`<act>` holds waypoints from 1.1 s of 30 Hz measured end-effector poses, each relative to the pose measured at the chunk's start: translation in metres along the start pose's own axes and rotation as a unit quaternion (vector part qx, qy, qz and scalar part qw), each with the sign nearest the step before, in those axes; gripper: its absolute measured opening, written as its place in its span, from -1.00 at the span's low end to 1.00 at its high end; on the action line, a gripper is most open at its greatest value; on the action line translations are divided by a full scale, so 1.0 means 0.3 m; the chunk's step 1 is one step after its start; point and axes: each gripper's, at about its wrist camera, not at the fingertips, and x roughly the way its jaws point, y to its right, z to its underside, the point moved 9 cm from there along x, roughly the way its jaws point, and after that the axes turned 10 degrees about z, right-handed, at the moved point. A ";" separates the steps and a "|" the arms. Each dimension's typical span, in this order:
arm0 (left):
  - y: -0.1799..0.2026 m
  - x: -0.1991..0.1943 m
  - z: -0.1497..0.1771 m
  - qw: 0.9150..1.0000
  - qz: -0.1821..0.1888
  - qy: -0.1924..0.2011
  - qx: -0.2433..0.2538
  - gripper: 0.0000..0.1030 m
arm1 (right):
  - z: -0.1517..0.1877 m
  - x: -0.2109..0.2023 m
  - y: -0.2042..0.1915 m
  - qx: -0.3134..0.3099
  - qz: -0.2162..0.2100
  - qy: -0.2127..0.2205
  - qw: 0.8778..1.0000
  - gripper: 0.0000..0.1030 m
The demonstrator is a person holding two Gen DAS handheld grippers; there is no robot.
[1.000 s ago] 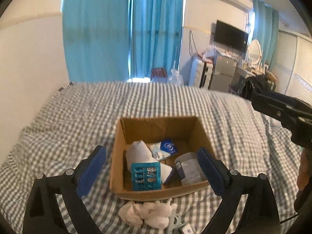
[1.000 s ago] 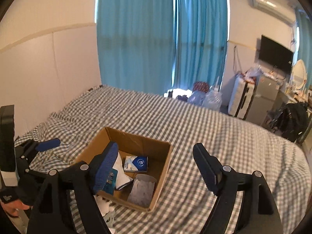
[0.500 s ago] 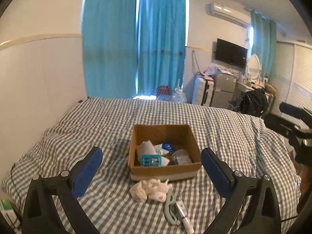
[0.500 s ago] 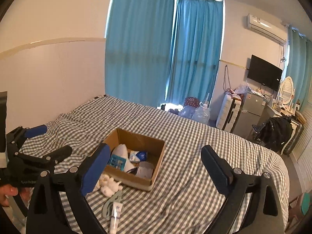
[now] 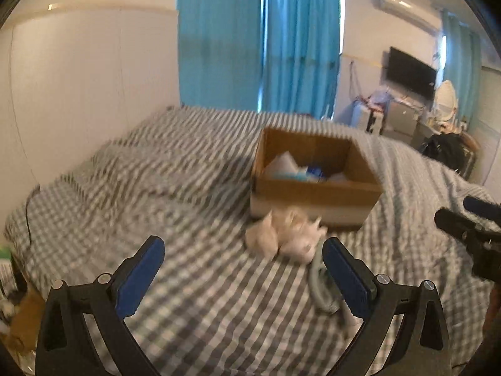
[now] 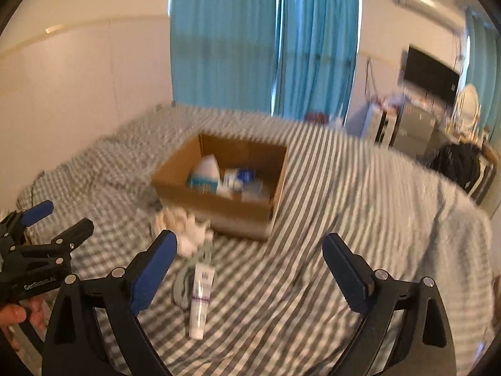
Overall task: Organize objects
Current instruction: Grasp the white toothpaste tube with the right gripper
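Both grippers over the checked bed, jaws spread wide and holding nothing

We see the cardboard box [image 6: 219, 188] part-filled; against its near side lie a white cloth bundle [image 6: 183, 230], a grey-green item and a white tube [image 6: 202, 300] (purple print, unreadable). Left gripper [image 5: 244, 269] reads "GenRobot.AI"; right gripper [image 6: 249, 266] hovers nearby.

The left hand-held gripper [image 5: 242, 261] tilts downward over the near part of the bed [image 5: 188, 188], its two blue-padded fingers [image 5: 139, 277] spread wide with nothing between them. The right hand-held gripper [image 6: 249, 261] is pitched down alike, nearer the bed's right side, its jaws also wide apart and empty. In the right wrist view, a hand [image 6: 18, 313] grips the left tool's handle at the lower left edge. Both views are blurred.
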 end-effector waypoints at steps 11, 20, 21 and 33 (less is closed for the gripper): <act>-0.032 0.230 0.174 0.996 -0.016 -0.083 0.015 1.00 | 0.354 0.302 -0.215 -0.098 -0.052 -0.146 0.983 0.11; 0.000 0.267 0.203 0.994 -0.010 -0.103 0.026 1.00 | 0.389 0.337 -0.221 -0.076 -0.088 -0.173 0.978 -0.53; 0.011 0.267 0.205 0.994 -0.006 -0.104 0.028 1.00 | 0.381 0.330 -0.207 -0.071 -0.085 -0.169 0.979 -0.54; 0.275 0.355 0.257 0.988 0.065 -0.138 0.037 1.00 | 0.278 0.262 0.076 -0.016 -0.028 -0.121 0.992 -0.54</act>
